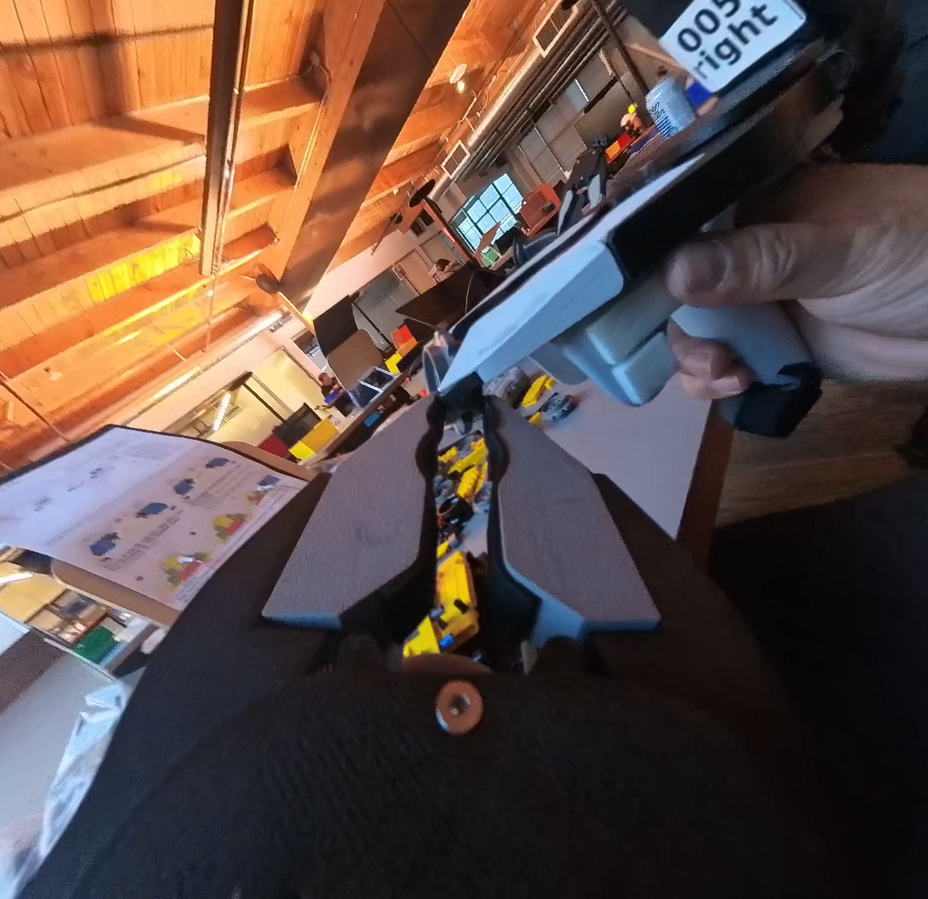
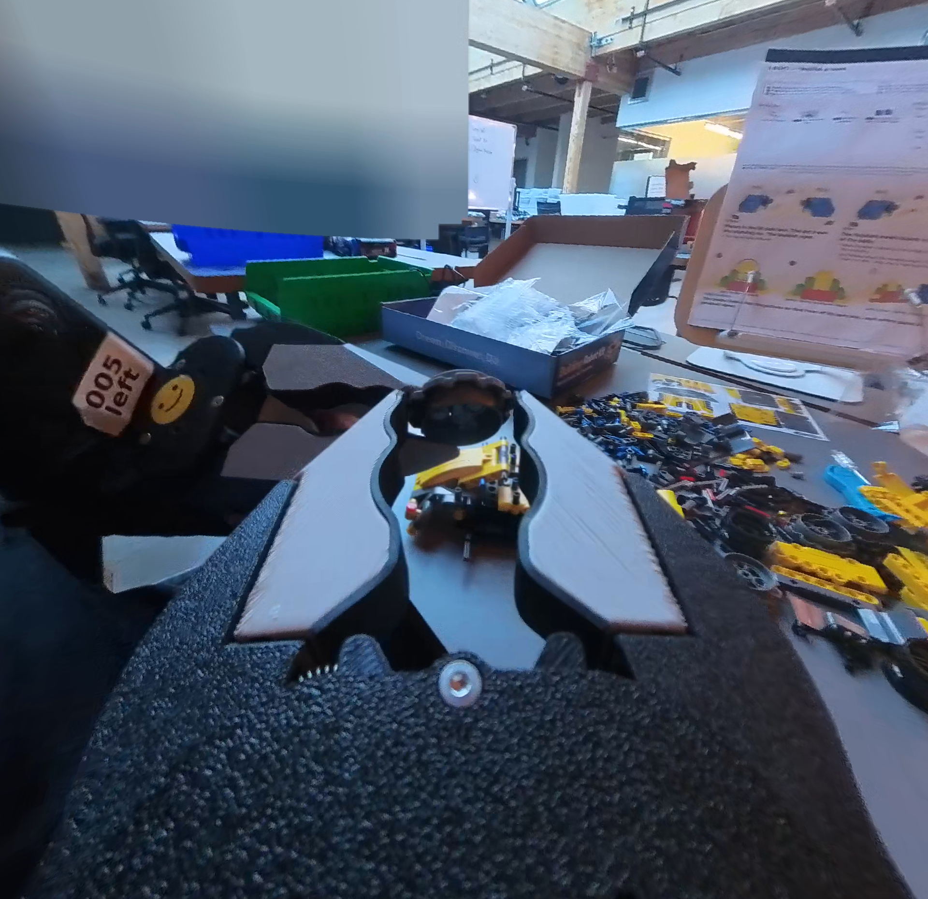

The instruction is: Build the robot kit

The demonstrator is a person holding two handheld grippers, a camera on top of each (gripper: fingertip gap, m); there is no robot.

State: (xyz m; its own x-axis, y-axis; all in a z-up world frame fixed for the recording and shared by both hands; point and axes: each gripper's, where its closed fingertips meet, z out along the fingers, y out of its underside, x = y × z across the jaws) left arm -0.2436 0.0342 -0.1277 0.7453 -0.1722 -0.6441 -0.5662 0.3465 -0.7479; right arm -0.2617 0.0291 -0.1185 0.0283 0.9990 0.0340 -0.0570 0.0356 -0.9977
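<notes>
**Right claw pinching a black wheel over the brick pile**

From my seat, the biggest thing beyond my right claw (image 2: pixel 459 413) is the grey table (image 2: pixel 828 754), strewn to the claw's right with a loose pile of yellow, black and blue building bricks (image 2: pixel 703 463) and several small black wheels (image 2: pixel 823 528). Ahead and to the right of the tips stands an upright instruction sheet (image 2: pixel 823 197) on a board. Straight ahead, past the tips, an open dark blue cardboard box (image 2: pixel 497 347) sits with its lid flipped back; it is filled with crumpled clear plastic bags (image 2: pixel 527 307). Left of that box is a green plastic bin (image 2: pixel 341 292); I cannot see what is inside it.

My right claw is pressed onto a black toothed wheel (image 2: pixel 459 413), held at the fingertips. Below it, between the fingers, a small yellow-and-black brick assembly (image 2: pixel 467 483) rests on the table.

My left claw (image 2: pixel 321 408) sits just left of the right one, tips near the wheel. In its own view, the left claw (image 1: pixel 462 418) stands narrowly parted with nothing between the tips; yellow bricks (image 1: pixel 457 593) show through the gap. The right gripper's grey body (image 1: pixel 552 312), gripped by a hand (image 1: pixel 803 282), is just above the left tips.
</notes>
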